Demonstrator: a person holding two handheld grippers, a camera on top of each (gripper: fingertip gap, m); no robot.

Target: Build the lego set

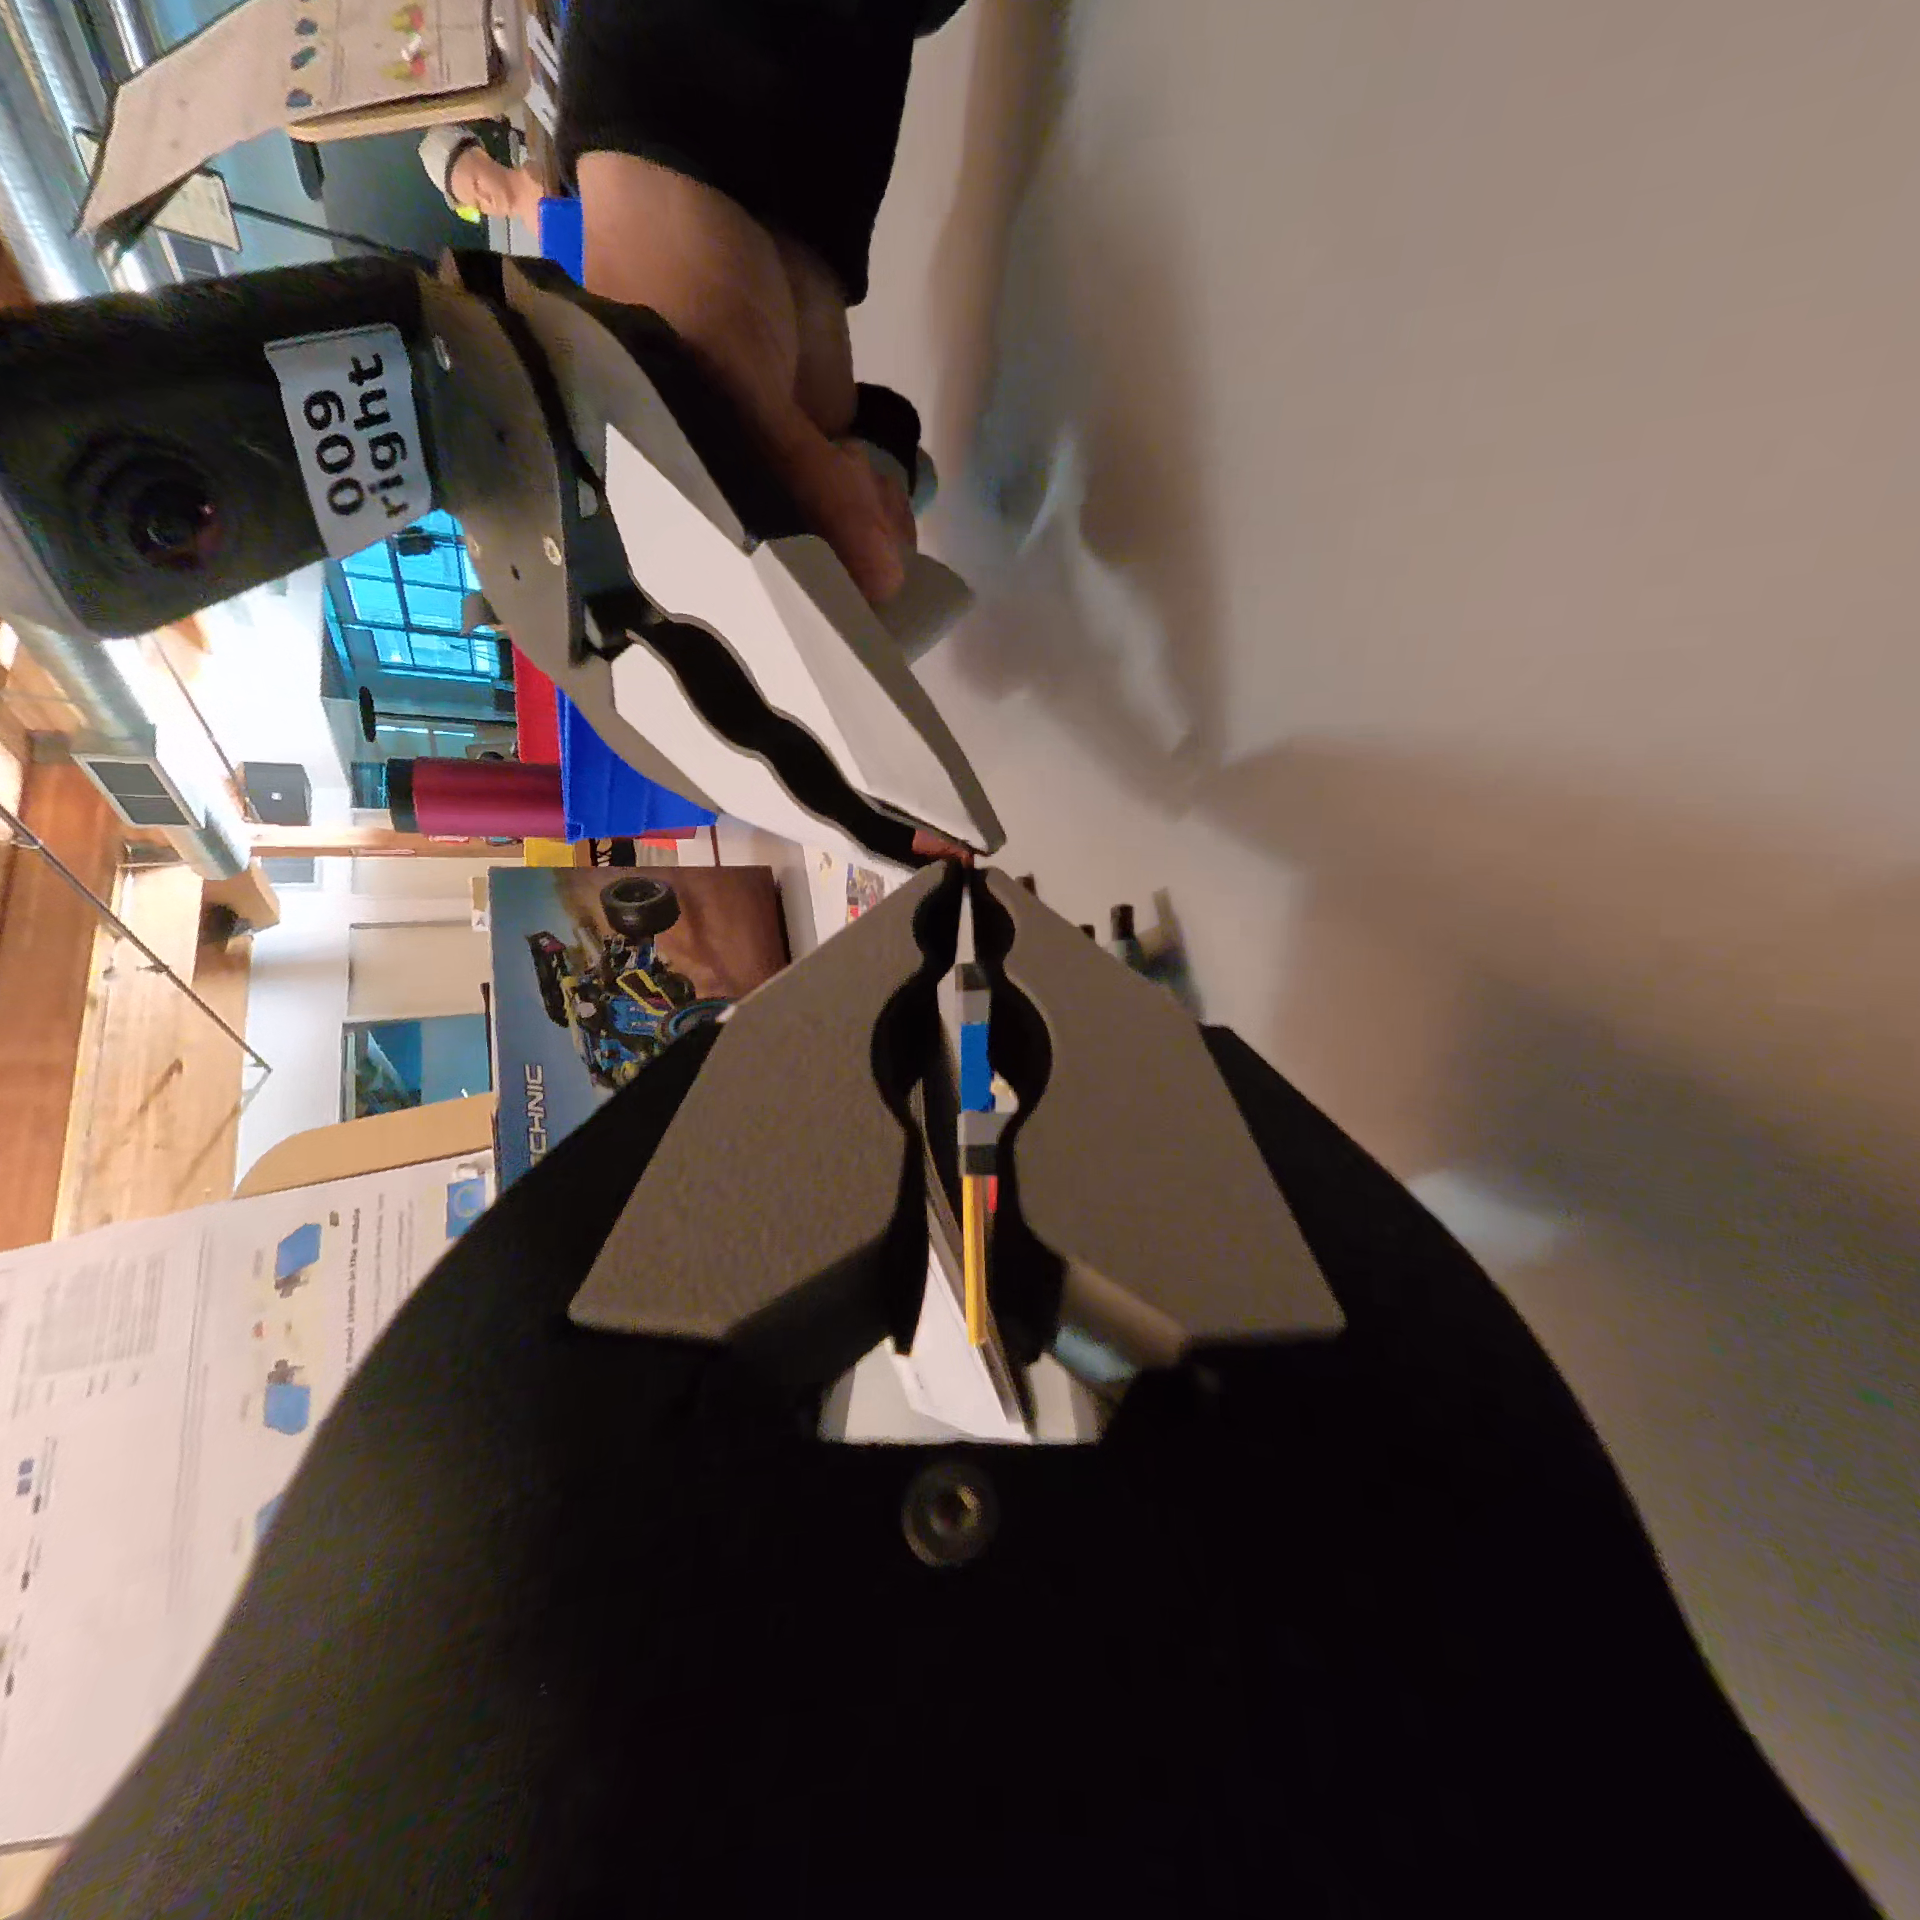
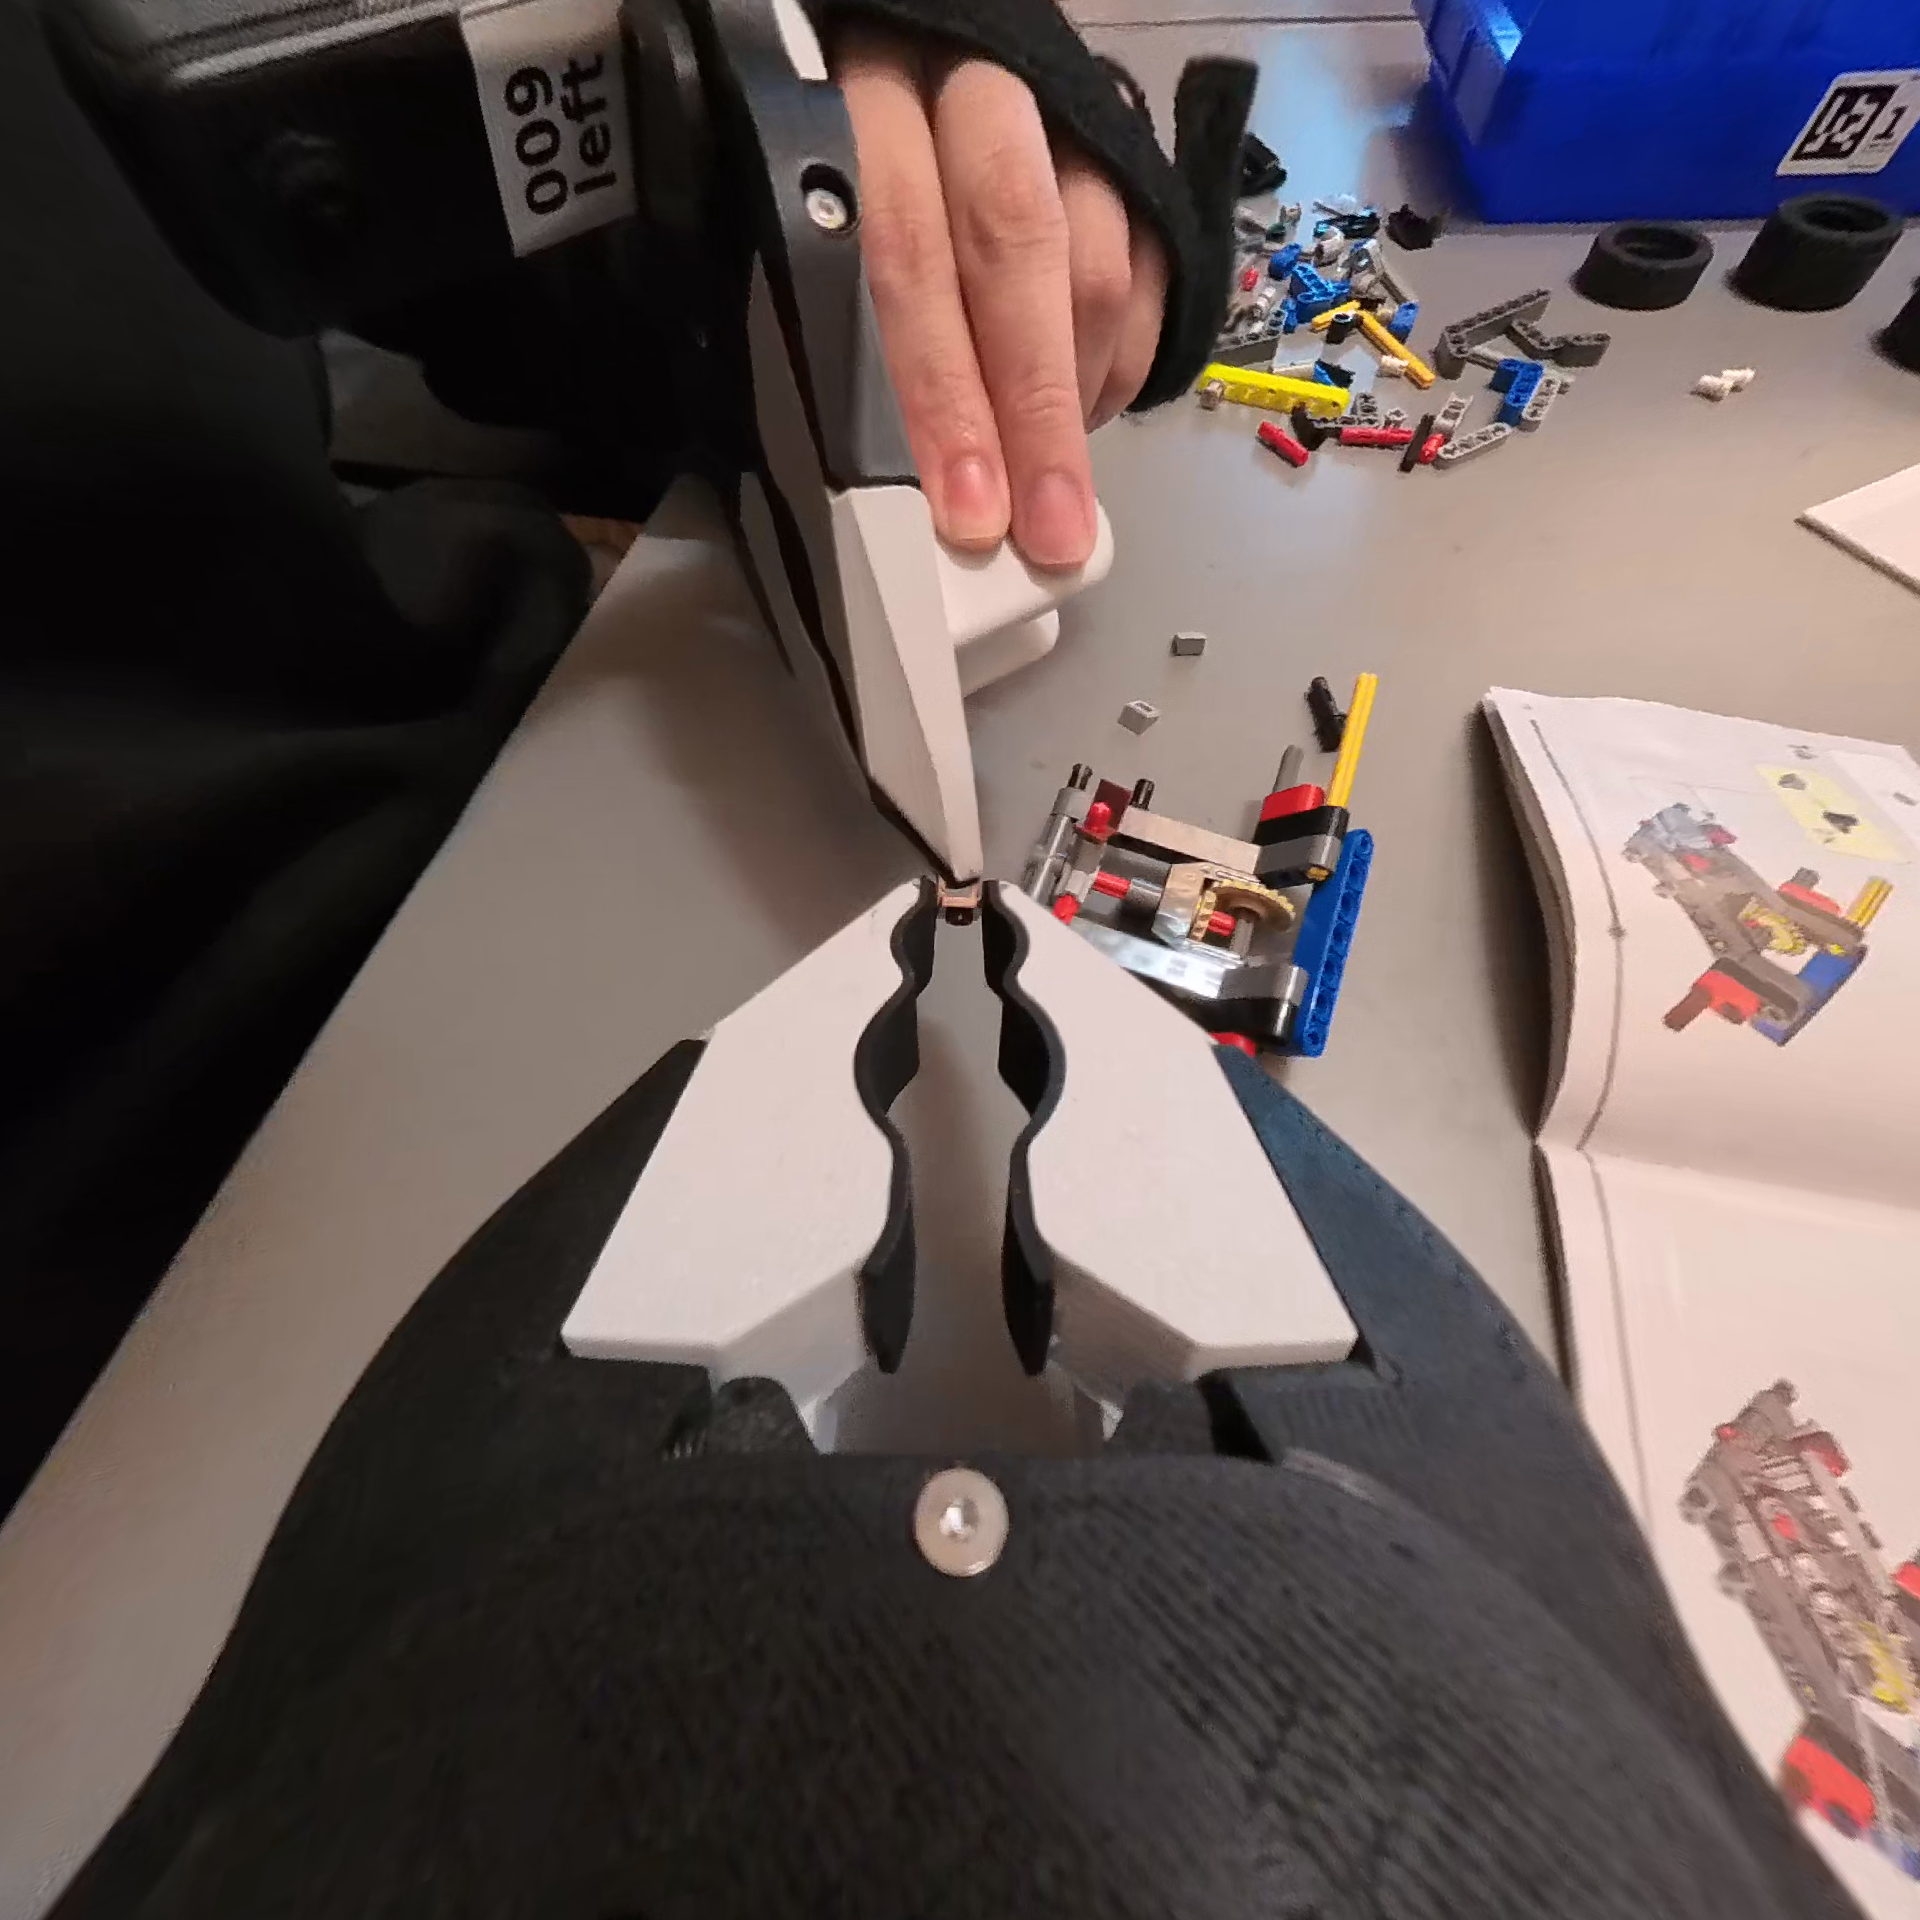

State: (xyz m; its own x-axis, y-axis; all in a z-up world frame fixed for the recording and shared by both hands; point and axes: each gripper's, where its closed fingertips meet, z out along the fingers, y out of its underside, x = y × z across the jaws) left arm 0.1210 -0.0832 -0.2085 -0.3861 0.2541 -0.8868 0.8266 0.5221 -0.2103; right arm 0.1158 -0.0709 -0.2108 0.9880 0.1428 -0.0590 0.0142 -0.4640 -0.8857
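Note:
My right gripper [image 2: 958, 896] is shut on a small tan and black piece [image 2: 958, 904], held just above the grey table [image 2: 623, 935]. My left gripper [image 2: 961, 868] comes down from above with its jaws closed, and its tips meet the top end of the same piece. In the left wrist view the two grippers meet tip to tip: left gripper [image 1: 961, 878], right gripper [image 1: 975, 844], with the piece [image 1: 943, 852] between them. The part-built model [image 2: 1195, 894], grey with a blue beam, red pins and a yellow axle, lies on the table just right of the tips. It also shows through the left fingers' gap [image 1: 977, 1049].
An open instruction booklet [image 2: 1714, 935] lies to the right. A pile of loose pieces [image 2: 1351, 343], black tyres [image 2: 1642, 265] and a blue bin [image 2: 1610, 104] are at the back. Two small grey pieces [image 2: 1138, 715] lie near the model. The set's box [image 1: 623, 987] stands behind.

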